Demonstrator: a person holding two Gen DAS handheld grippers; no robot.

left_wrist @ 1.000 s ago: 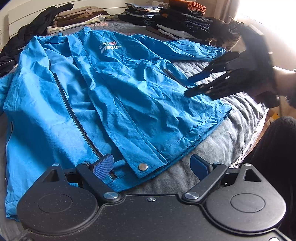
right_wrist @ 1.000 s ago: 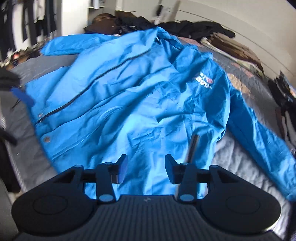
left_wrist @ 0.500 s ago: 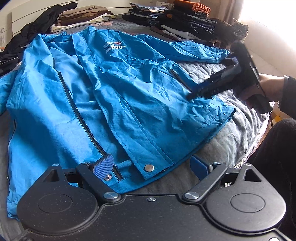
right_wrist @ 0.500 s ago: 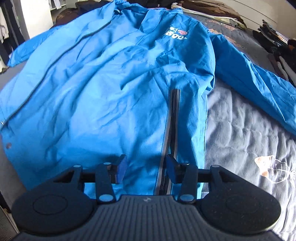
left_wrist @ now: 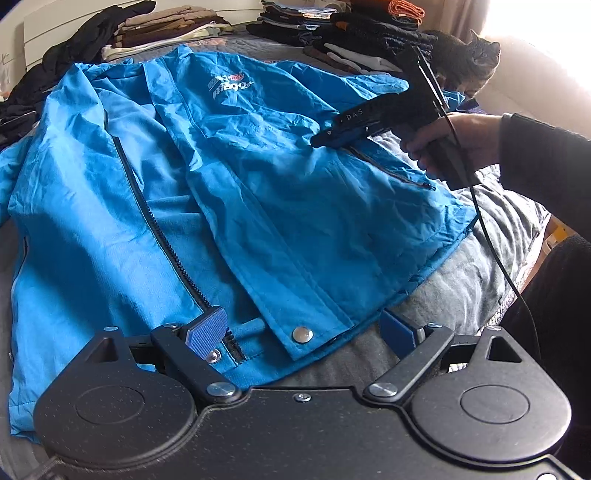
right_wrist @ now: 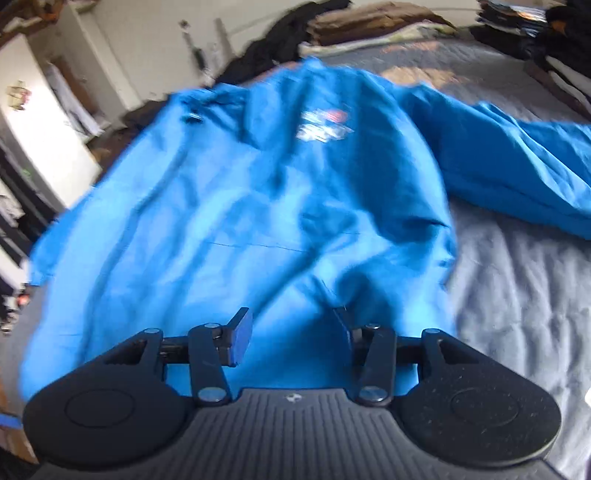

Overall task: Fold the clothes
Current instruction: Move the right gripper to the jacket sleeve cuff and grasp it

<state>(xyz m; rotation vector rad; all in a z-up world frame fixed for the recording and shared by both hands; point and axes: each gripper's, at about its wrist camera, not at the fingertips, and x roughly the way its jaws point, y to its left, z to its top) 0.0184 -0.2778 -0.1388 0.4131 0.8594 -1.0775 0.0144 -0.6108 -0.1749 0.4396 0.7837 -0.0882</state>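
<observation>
A bright blue zip jacket [left_wrist: 229, 192] lies spread front-up on a grey bed, unzipped, with a white logo on its chest; it fills the right wrist view [right_wrist: 258, 221] too, blurred. My left gripper [left_wrist: 301, 332] is open and empty at the jacket's bottom hem, its jaws either side of the snap flap. My right gripper [right_wrist: 291, 339] is open and empty, low over the jacket's side by the pocket. It also shows in the left wrist view [left_wrist: 332, 134], tips down on the cloth near the pocket zip.
Folded clothes stacks [left_wrist: 362, 33] and a dark pile [left_wrist: 92, 40] line the far side of the bed. A cat [left_wrist: 469, 59] sits at the far right. The jacket's sleeve [right_wrist: 517, 166] stretches right over the grey blanket [right_wrist: 517, 295].
My right gripper has moved up along the jacket's side from the hem toward the chest, past the pocket zip. My left gripper has crept slightly forward at the hem.
</observation>
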